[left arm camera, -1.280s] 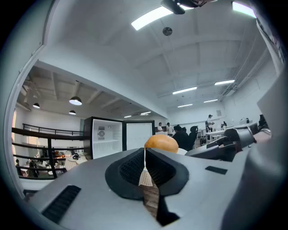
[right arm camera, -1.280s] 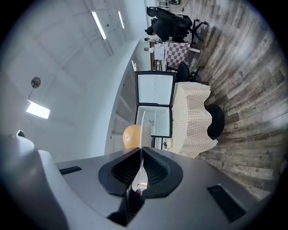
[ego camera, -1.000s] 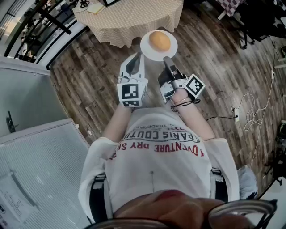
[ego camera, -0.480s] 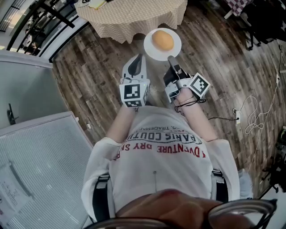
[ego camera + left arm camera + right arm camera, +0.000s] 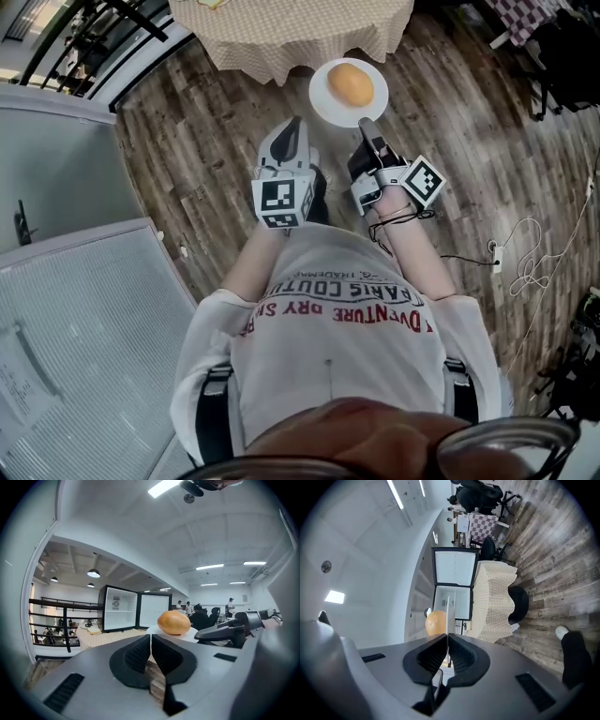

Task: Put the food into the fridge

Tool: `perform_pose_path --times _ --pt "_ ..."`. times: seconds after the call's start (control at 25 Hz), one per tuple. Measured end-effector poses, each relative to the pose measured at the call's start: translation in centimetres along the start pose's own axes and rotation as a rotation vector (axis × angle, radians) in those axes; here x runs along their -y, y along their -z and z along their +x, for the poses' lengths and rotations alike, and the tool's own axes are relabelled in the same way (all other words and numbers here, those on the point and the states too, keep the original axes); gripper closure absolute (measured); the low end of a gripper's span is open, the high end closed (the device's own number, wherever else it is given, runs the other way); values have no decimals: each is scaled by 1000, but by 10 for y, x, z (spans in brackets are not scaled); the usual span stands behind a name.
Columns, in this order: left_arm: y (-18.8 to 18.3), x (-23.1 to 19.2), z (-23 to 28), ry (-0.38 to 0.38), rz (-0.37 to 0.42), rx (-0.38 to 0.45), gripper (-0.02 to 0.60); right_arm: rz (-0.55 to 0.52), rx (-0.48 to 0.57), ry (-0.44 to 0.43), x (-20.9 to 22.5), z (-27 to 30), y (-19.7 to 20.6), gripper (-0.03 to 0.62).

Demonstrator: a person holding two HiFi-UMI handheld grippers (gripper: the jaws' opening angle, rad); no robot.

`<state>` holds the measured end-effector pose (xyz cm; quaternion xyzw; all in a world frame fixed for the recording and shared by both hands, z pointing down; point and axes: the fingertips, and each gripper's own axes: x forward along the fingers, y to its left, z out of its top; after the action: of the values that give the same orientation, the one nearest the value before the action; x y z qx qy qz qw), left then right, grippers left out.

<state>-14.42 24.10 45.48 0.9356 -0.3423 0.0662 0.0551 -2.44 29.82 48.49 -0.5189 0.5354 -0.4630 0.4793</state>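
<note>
A round orange-yellow piece of food (image 5: pixel 352 86) lies on a white plate (image 5: pixel 320 105). My right gripper (image 5: pixel 366 123) is shut on the plate's near rim and carries it level over the wooden floor. In the right gripper view the plate (image 5: pixel 447 609) shows edge-on between the closed pads of the right gripper (image 5: pixel 447 638), with the food (image 5: pixel 436 623) beside it. My left gripper (image 5: pixel 292 127) is shut and empty, just left of the plate without touching it. In the left gripper view the left gripper (image 5: pixel 151 637) points at the food (image 5: pixel 174 622). A small fridge (image 5: pixel 119 613) stands open ahead.
A table with a checkered cloth (image 5: pixel 281 33) is just beyond the plate. The open fridge (image 5: pixel 452 585) appears behind that table (image 5: pixel 494 602). A grey cabinet (image 5: pixel 56 178) and a frosted panel (image 5: pixel 84 347) stand at my left. A black railing (image 5: pixel 84 37) and cables (image 5: pixel 530 267) border the floor.
Both grippers and the plate have shifted a little to the right in the head view while the floor and table slid past. The right gripper's hold on the plate is unchanged.
</note>
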Motion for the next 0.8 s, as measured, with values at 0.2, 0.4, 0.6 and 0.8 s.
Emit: perform_pose_path --times 0.2,0.4,0.6,0.8 --pt "-6 -28 48 14 -13 3 554 -4 21 17 6 43 -18 563" --pt "-16 -59 112 53 -38 -2 554 -6 57 15 3 104 -45 563" --pt "-44 -100 184 86 -37 20 554 -8 91 0 -2 182 -74 563" --pt "-73 -153 242 89 -30 54 554 -29 87 -10 -6 256 -90 563"
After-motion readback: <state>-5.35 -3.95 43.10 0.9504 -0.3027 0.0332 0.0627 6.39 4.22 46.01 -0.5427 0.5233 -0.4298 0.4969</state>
